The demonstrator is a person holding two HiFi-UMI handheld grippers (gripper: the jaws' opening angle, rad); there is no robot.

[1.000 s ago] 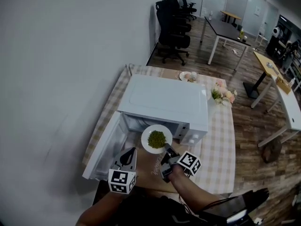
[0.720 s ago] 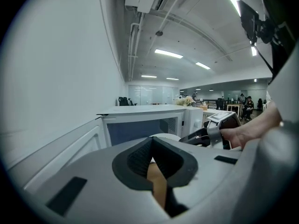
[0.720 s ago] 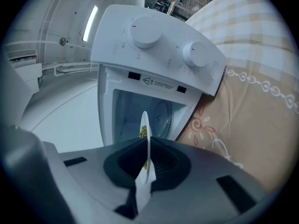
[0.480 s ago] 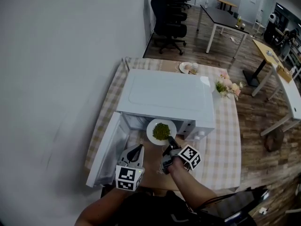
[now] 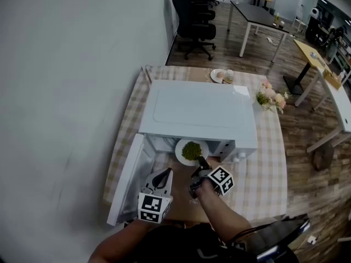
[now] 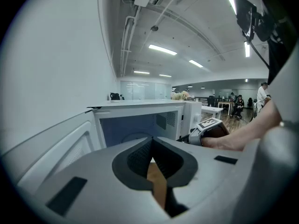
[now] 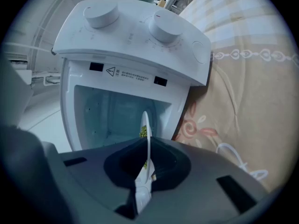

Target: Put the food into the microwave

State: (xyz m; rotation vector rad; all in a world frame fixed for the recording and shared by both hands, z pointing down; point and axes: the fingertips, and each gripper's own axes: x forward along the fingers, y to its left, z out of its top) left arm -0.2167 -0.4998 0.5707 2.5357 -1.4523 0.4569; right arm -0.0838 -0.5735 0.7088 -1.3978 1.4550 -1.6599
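Gripped by its rim in the fingers of the right gripper [image 5: 201,165] at the boxy white microwave [image 5: 200,111]'s open mouth, the round white plate of green food [image 5: 191,151] is best kept level going in, the left gripper [image 5: 163,175] being closed, empty.

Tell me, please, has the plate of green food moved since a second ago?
Yes. The plate, gripped by the right tool, has gone closer to the microwave opening; its far rim now meets the cabinet's front edge.
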